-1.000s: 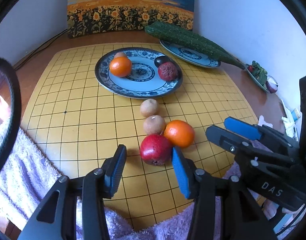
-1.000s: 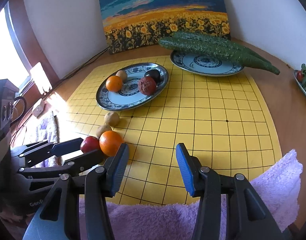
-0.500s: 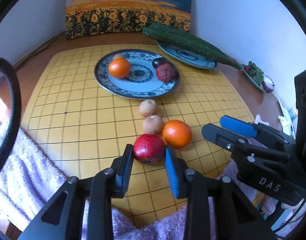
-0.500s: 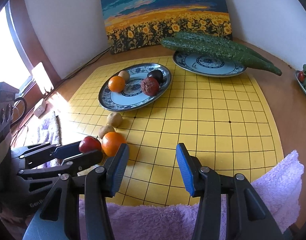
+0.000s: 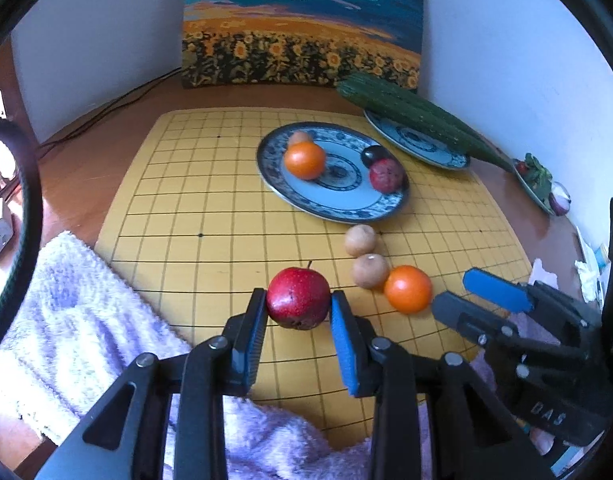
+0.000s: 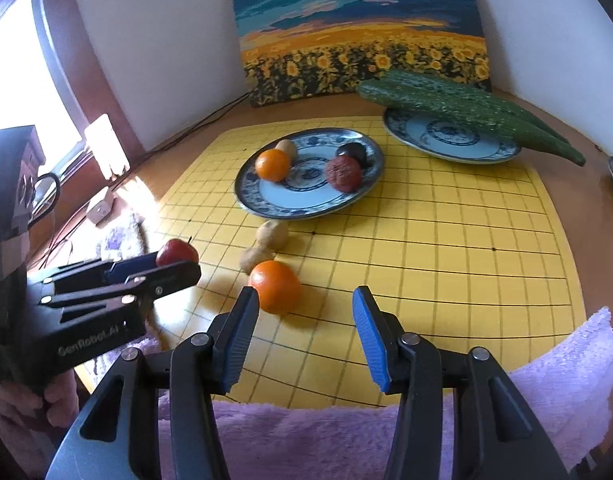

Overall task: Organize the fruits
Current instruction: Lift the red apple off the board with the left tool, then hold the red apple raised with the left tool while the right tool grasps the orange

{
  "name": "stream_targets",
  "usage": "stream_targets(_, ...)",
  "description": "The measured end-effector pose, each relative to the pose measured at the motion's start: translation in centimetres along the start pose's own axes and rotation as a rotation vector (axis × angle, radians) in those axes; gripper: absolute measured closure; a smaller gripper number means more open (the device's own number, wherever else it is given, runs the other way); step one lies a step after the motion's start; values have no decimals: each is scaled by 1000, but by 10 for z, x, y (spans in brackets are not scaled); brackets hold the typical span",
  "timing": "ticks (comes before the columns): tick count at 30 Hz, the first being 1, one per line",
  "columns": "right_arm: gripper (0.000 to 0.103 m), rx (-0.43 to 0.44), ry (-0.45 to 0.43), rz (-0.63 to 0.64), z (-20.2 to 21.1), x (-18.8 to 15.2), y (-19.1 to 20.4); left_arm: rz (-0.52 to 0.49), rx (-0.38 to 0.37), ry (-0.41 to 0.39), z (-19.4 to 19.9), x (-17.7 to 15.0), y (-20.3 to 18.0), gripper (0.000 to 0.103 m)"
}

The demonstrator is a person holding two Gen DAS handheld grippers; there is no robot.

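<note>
My left gripper is shut on a red apple and holds it above the yellow grid board; it also shows in the right wrist view. An orange and two small brown fruits lie on the board. My right gripper is open and empty, just behind the orange. A blue patterned plate holds an orange, a dark red fruit, a dark plum and a small brown fruit.
A second plate at the back right carries long green cucumbers. A sunflower painting leans on the wall. A purple towel covers the near edge. A dish of vegetables sits far right.
My left gripper closed on the red apple and lifted it up and to the left, away from the orange. My right gripper moved nearer the orange, still open.
</note>
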State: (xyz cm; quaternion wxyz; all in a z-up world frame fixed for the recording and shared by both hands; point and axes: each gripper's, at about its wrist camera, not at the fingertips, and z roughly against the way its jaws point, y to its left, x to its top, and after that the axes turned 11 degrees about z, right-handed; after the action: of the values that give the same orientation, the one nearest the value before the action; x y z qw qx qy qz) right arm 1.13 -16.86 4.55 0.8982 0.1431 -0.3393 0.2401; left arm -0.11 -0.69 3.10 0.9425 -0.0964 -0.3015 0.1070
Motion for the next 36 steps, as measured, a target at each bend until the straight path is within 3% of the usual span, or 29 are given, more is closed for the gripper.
stream_targets(20,53,4,21,36,-22,3,13,57,14,-42,14,12,28,70)
stream_targets(27,68,17,23,56,-29,7,18,76,14,-72,24,18,38,70)
stream_targets(36,69,22,14,54,-26,9,16,71,-11,-101,38,30,44,70)
